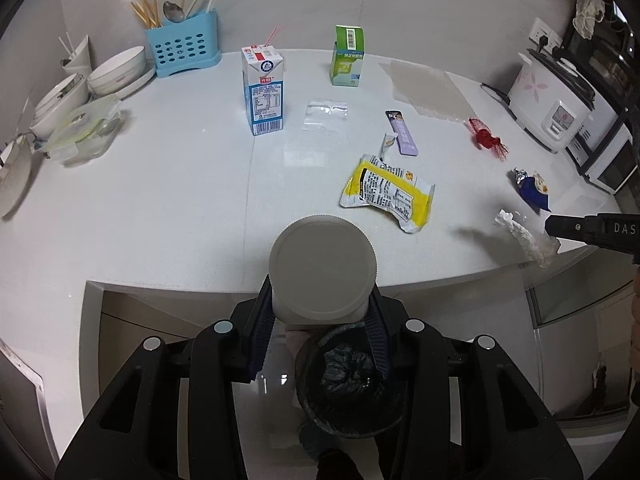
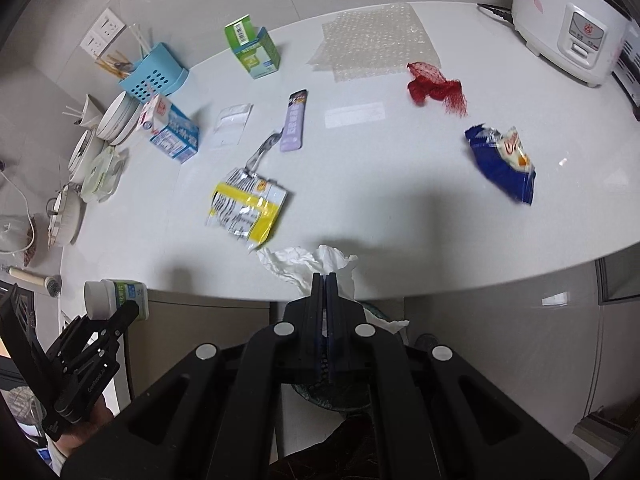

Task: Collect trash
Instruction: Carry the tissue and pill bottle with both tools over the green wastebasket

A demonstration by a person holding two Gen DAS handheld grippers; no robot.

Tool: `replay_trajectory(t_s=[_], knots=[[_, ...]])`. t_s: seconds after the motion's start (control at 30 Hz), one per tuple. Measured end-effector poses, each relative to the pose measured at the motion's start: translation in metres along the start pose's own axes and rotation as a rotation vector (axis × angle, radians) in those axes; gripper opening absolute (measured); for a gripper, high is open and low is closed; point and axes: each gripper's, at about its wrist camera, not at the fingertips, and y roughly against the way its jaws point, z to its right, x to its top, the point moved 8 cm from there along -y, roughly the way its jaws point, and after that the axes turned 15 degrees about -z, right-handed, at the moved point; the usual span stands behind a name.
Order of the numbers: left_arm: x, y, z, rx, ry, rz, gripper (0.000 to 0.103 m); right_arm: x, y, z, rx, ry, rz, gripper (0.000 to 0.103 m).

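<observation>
Left wrist view: left tongs (image 1: 322, 312) clamp a white-capped bottle (image 1: 322, 270); right tongs (image 2: 325, 280) pinch tissue (image 2: 304, 262).

White worktop (image 1: 160, 208). Blue utensil caddy (image 1: 183, 47) with chopsticks and spoon, stacked white bowls (image 1: 116, 72) beside it, against the wall. White rice cooker (image 1: 554, 104) at far right.

Black plastic linkage arms, round silver pivot pins, ribbed dark-blue fingers (image 1: 376, 332)

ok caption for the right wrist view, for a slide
Right gripper pinches a crumpled tissue at the counter edge, wrappers scattered beyond.
</observation>
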Motion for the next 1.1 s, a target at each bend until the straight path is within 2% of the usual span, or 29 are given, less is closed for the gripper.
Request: replay_trajectory(t_s=[0.23, 0.53, 0.63, 0.83, 1.1], knots=[[-0.028, -0.003, -0.002, -0.011, -0.022, -0.003, 0.041, -0.040, -0.013, -0.015, -0.012, 0.002, 0.001, 0.001], [-0.066, -0.031, -0.001, -0.029, -0.030, -0.046, 0.041, -0.077, -0.037, -0.022, -0.027, 0.032, 0.022, 0.001], [-0.076, -0.039, 0.001, -0.033, -0.034, -0.055, 0.041, -0.085, -0.047, -0.022, -0.048, 0.045, 0.032, 0.001], [-0.096, -0.059, -0.001, -0.039, -0.049, -0.077, 0.041, -0.098, -0.068, -0.029, -0.036, 0.094, 0.085, 0.001], [-0.113, -0.081, -0.007, -0.052, -0.029, -0.111, 0.041, -0.110, -0.104, -0.030, -0.033, 0.126, 0.070, 0.001]])
